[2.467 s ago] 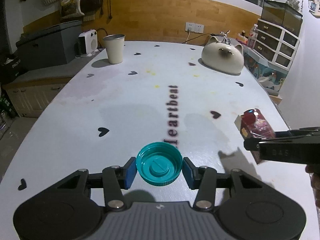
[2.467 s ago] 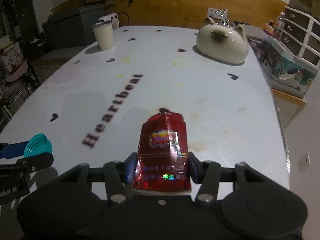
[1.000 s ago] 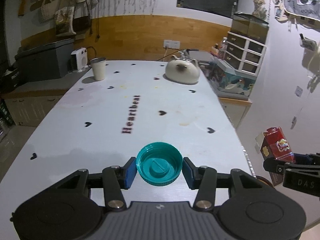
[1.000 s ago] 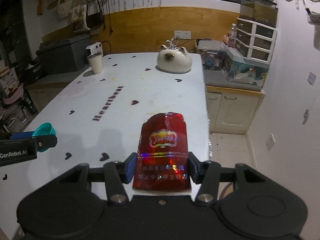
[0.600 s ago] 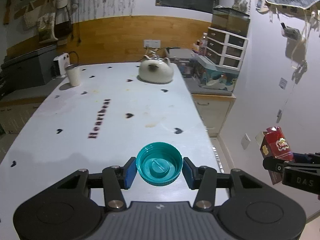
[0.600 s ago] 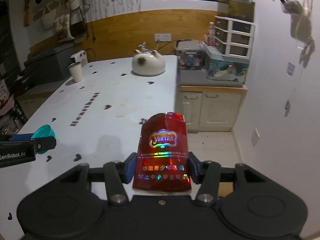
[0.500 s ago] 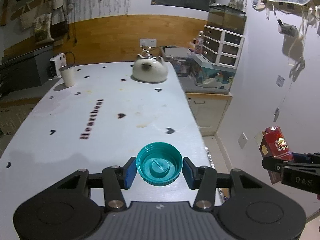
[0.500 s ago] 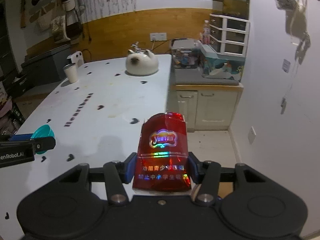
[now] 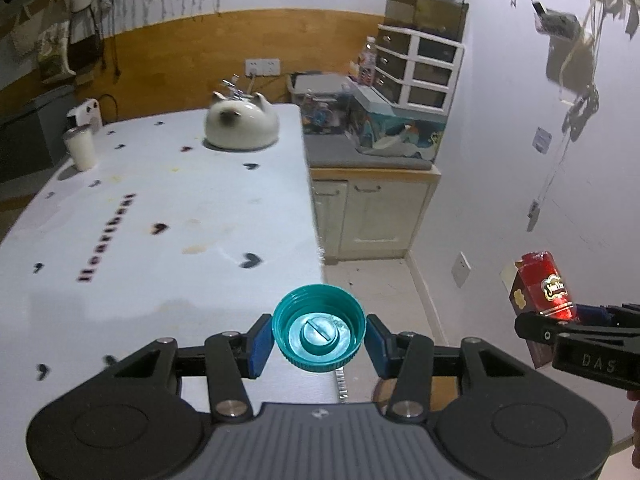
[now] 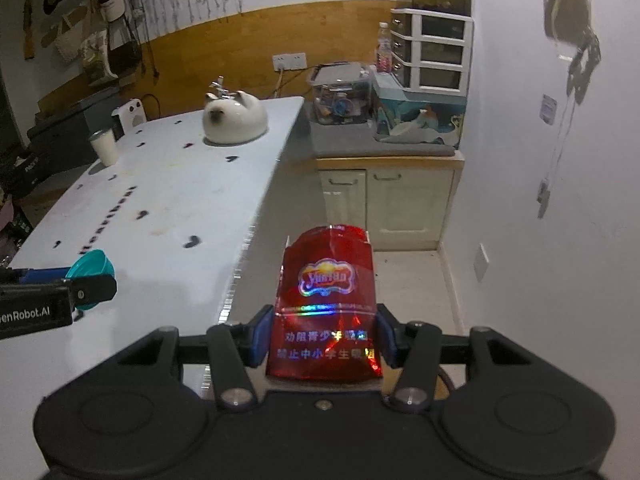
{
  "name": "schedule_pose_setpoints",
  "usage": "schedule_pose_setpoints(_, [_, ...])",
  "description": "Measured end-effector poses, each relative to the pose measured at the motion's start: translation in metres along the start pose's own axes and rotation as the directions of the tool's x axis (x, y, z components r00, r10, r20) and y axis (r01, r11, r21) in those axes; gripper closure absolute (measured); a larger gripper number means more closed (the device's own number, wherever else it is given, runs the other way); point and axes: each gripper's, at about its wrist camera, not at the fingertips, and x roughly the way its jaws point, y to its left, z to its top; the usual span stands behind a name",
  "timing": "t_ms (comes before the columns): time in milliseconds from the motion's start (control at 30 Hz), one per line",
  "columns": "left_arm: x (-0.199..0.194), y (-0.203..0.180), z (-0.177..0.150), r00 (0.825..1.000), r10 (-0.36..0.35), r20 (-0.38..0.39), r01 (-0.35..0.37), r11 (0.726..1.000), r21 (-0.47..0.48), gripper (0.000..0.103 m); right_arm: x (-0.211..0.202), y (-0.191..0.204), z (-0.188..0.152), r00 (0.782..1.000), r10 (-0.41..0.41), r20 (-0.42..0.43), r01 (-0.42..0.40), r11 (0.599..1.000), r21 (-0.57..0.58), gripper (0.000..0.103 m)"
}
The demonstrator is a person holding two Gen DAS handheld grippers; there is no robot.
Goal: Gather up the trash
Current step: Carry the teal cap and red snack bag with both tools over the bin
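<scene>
**A:** so what's the left gripper (image 9: 319, 334) got?

**B:** a teal screw cap (image 9: 319, 333), open side facing the camera, pinched between the two blue pads (image 9: 259, 343). Jaws are only partly closed, just as wide as the cap, and both pads press on its rim. It hangs right over the near corner of the white table (image 9: 168, 216), at the edge where the floor starts.

**A:** and the right one?

**B:** the right gripper (image 10: 324, 340) is clamped on a crumpled red cigarette pack (image 10: 326, 304) with a shiny foil logo, standing upright between its pads, the pack filling the gap. It's off the table's side, over the floor in front of the cream cabinet (image 10: 384, 200).

**A:** anything left on the table?

**B:** a white cat-shaped kettle (image 9: 240, 126) at the far end and a white cup (image 9: 82, 148) at the far left edge, well apart from each other. Plus little black hearts and lettering printed on the top.

**A:** the two grippers close?

**B:** side by side, not touching.
</scene>
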Motion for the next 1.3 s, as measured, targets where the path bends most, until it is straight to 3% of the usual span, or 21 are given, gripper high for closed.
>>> schedule_pose_setpoints(267, [0.056,-0.058,-0.003,0.994,-0.061,-0.093,0.062,0.998,0.007,0.053,0.029,-0.071,-0.007,0.997,-0.039,-0.071,0.041,0.999,0.034,0.05])
schedule_pose_setpoints(500, [0.113,-0.1,-0.017,0.972,-0.125,-0.199,0.128,0.992,0.003,0.053,0.063,-0.13,-0.026,0.984,-0.09,-0.152,0.104,0.991,0.087,0.05])
schedule_pose_setpoints(667, [0.166,-0.125,-0.038,0.942,-0.157,-0.297,0.157,0.987,-0.023,0.053,0.099,-0.162,-0.051,0.966,-0.101,-0.24,0.136,0.981,0.136,0.049])
schedule_pose_setpoints(867, [0.229,-0.145,-0.07,0.894,-0.173,-0.413,0.17,0.984,-0.045,0.053,0.155,-0.182,-0.09,0.928,-0.059,-0.369,0.134,0.975,0.179,0.049])
schedule_pose_setpoints(1033, [0.271,-0.15,-0.094,0.86,-0.155,-0.485,0.153,0.987,-0.044,0.053,0.201,-0.184,-0.117,0.898,0.016,-0.44,0.093,0.97,0.224,0.049])
schedule_pose_setpoints(1300, [0.317,-0.146,-0.117,0.827,-0.095,-0.554,0.112,0.994,-0.004,0.053,0.265,-0.182,-0.143,0.857,0.039,-0.514,0.113,0.959,0.262,0.048])
